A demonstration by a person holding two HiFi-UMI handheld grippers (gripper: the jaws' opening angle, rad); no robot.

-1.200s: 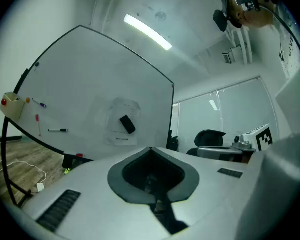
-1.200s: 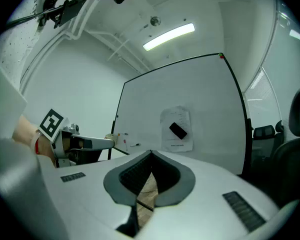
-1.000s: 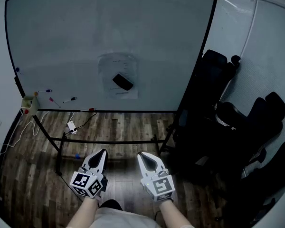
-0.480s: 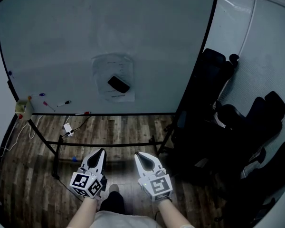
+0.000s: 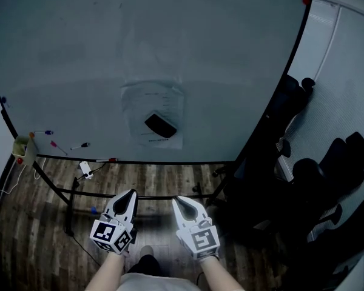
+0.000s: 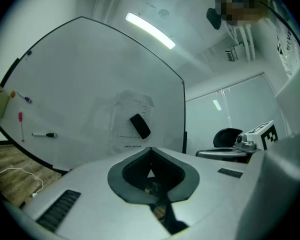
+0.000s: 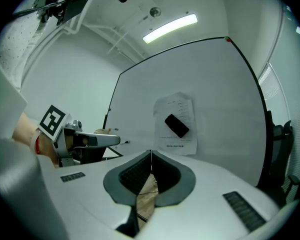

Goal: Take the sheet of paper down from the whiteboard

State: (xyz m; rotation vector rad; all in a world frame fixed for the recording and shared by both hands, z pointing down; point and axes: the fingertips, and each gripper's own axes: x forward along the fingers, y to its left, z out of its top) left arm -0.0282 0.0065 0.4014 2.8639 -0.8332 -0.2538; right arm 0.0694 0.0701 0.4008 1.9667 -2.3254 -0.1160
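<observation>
Sheet of paper (image 5: 151,105): flat on whiteboard (image 5: 139,41), lower centre, black eraser (image 5: 161,125) set on it. Left gripper (image 5: 131,193), right gripper (image 5: 176,199): side by side below board, well apart from sheet, jaws closed together, nothing between them.

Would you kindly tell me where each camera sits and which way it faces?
Head view: on the person's head, facing forward and down at the whiteboard; forearms, left gripper and right gripper show.
Left gripper view: on that gripper, along its shut fingers toward the whiteboard; right gripper at right.
Right gripper view: on that gripper, facing the whiteboard; left gripper at left.
All share the sheet of paper.
</observation>
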